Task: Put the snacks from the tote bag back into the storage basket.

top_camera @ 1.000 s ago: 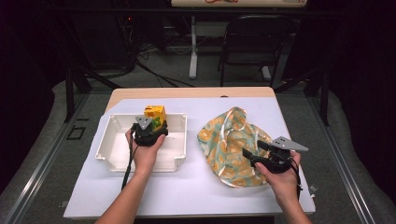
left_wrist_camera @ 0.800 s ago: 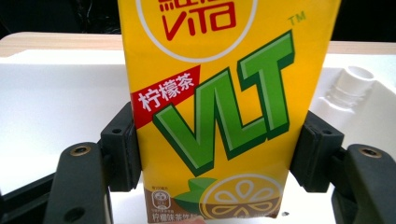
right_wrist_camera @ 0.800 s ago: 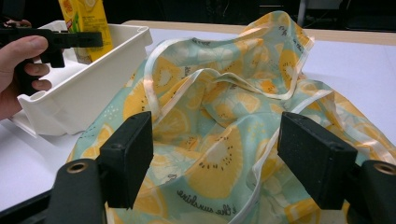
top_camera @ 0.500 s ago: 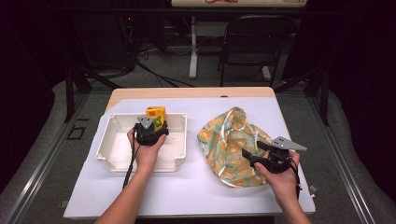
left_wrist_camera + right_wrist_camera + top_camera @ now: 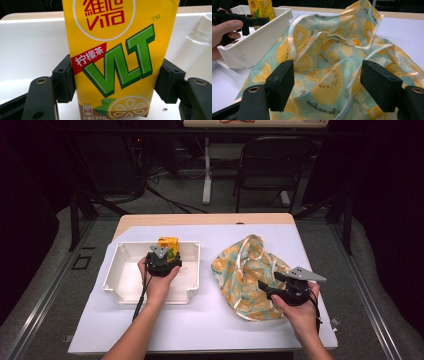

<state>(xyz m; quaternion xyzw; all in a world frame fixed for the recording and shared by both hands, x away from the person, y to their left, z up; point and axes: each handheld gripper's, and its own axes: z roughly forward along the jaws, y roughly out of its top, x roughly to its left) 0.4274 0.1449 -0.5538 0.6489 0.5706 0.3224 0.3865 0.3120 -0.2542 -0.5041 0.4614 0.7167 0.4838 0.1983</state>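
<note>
Carton (image 5: 117,57) of lemon tea upright in white bin (image 5: 125,280), at 12 o'clock of left gripper (image 5: 165,257); pads flank both sides, contact unclear. Right gripper (image 5: 327,82) spread wide over fruit-print bag (image 5: 250,275), likely ready to hold it for loading.

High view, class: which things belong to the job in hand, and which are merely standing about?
In the job: yellow drink carton, white tray, fruit-print cloth bag, left gripper, right gripper.
Merely about: folding chair, floor cables.
</note>
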